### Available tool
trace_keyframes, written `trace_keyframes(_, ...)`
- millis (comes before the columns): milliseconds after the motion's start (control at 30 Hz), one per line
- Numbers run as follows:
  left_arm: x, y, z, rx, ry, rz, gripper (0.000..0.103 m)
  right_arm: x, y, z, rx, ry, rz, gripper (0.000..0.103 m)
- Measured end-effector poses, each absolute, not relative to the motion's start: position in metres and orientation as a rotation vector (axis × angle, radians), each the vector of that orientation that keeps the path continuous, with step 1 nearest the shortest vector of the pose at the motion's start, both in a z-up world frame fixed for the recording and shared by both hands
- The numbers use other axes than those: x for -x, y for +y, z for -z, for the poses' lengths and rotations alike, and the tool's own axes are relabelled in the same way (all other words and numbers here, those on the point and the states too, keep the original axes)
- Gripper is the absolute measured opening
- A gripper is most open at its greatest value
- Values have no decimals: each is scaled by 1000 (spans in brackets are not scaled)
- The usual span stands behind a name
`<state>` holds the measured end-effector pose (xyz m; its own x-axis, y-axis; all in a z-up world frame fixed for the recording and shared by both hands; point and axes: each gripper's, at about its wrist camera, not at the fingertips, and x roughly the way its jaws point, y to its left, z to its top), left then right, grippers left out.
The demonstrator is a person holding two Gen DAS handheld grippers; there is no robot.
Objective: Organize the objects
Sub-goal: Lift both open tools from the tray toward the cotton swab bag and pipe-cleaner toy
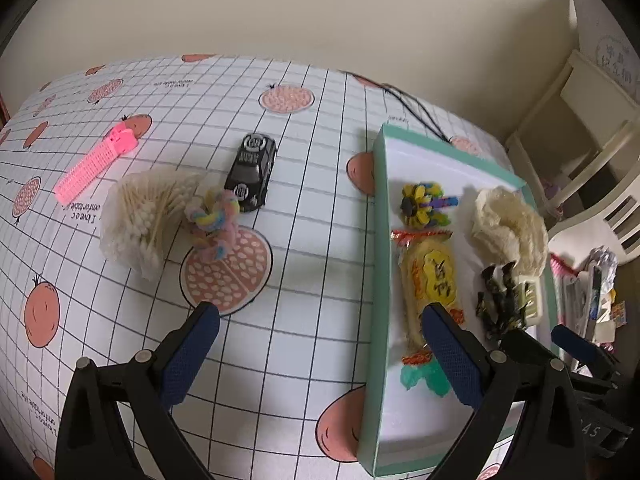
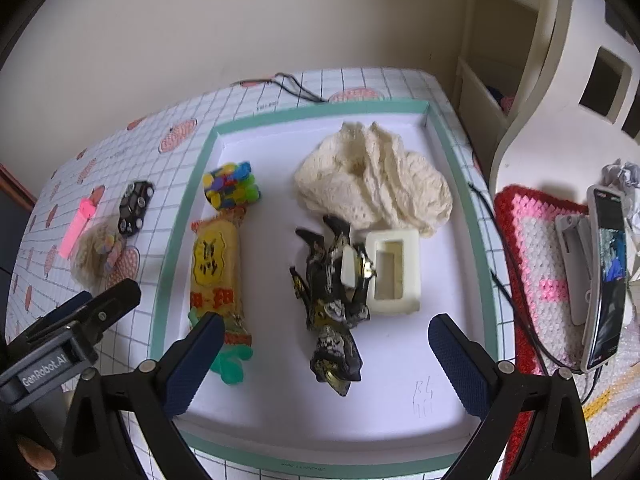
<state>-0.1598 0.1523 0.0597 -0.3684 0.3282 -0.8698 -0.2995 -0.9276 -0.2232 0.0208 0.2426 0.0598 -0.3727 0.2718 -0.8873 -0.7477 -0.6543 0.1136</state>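
Left gripper [image 1: 320,344] had its fingers [image 1: 188,356] spread wide, holding nothing, hovering over the near part of the surface [image 1: 312,240]. Its right finger sat over the tray's left side, above the snack pack [image 1: 430,276]; its left finger sat just near of a fruit print. Loose things lay far of the left fingers, well apart from them: cotton swabs [image 1: 140,220], a pastel scrunchie [image 1: 218,220] touching the swabs' right edge, a black toy car [image 1: 252,174] just beyond the scrunchie, and a pink comb [image 1: 96,164] far left.

Right gripper [image 2: 326,354] was also wide open and empty, over the tray's near half. The black foil wrapper pile [image 2: 332,292] lay between its fingers [image 2: 460,364], a little farther out, not touching.

Tray [image 2: 460,184], teal rim and white floor, held: snack pack along the left side, a coloured disc toy [image 2: 232,186] at its far end, a cream crochet piece [image 2: 372,176] at the far right, a cream case [image 2: 394,272] touching the wrappers' right side, wrappers in the middle.

Right of the tray, off the surface, a phone [image 2: 606,276] rested on a red-pink crochet mat [image 2: 536,236].
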Motion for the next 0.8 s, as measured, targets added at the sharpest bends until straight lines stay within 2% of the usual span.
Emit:
trace_keyframes(433,191,118,-118,1273,-111,-2469,101,-2,225,-110,947,595,-2196,103)
trace_keyframes(800,232,87,-122,1278,-120,-2497,101,53,200,-137,927,440,-2305,103)
